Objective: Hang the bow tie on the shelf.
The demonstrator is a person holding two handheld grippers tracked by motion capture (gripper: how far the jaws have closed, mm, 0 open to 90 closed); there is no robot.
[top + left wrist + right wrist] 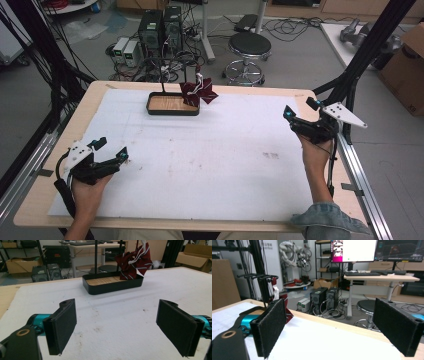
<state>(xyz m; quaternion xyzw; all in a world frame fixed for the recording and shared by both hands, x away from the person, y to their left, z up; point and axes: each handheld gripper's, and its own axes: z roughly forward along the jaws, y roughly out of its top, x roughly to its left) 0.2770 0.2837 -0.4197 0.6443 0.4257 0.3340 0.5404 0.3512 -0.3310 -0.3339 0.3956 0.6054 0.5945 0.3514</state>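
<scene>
Looking along my left gripper, jaws spread wide with nothing between them, hovering over the white mat near the front-left corner. My right gripper is gaping too, out at the right edge. Both sit well apart from the black tray at the far side. A dark red cloth hangs there; my right jaw hides most of it in the right gripper view.

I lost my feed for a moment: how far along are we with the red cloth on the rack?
Done: the red cloth already hangs from the black rack, draping over the black tray. In hand: nothing; the left claw and right claw are both open and empty, far apart at the table's sides. Left: any handling of the cloth, which neither claw touches.
</scene>
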